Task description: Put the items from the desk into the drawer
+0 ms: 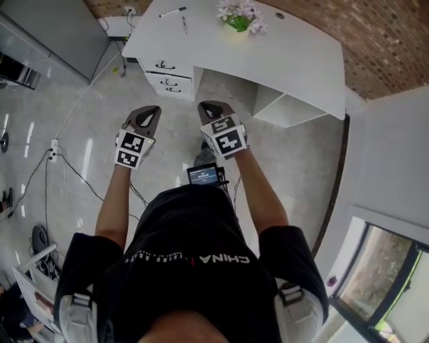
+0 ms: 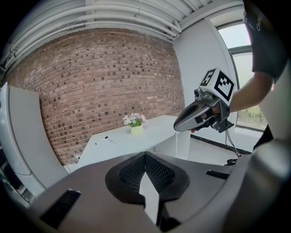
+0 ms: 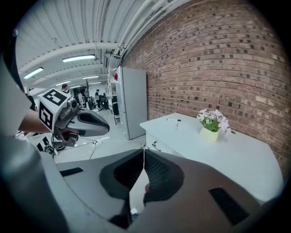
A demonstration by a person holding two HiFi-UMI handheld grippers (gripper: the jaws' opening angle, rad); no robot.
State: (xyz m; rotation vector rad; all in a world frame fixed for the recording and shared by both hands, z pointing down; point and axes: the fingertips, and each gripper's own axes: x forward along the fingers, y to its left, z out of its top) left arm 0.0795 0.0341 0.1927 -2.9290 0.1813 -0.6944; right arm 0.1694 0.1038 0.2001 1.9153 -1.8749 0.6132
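Looking down from the head view, what takes up the most room?

A pale tiled floor and, behind it, a red brick wall. Against that wall stands a white table with rounded corners.

Where would the things go?

A white drawer unit with dark handles sits under the table's left end. Its drawers are all shut.

And the person?

A person in a black shirt stands on the floor, well apart from the table, both arms stretched forward.

What are the arms carrying?

The left hand-held gripper and the right hand-held gripper, side by side and near each other, both aimed towards the table. Each one's own view shows its jaws brought together at the tips, with nothing between them.

What lies on the table?

A small pale pot of pink and white flowers stands upright near the back edge. Left of it, towards the end above the drawers, a black and white marker pen lies flat, and a thin grey pen lies just beside it. Neither gripper touches any of them.
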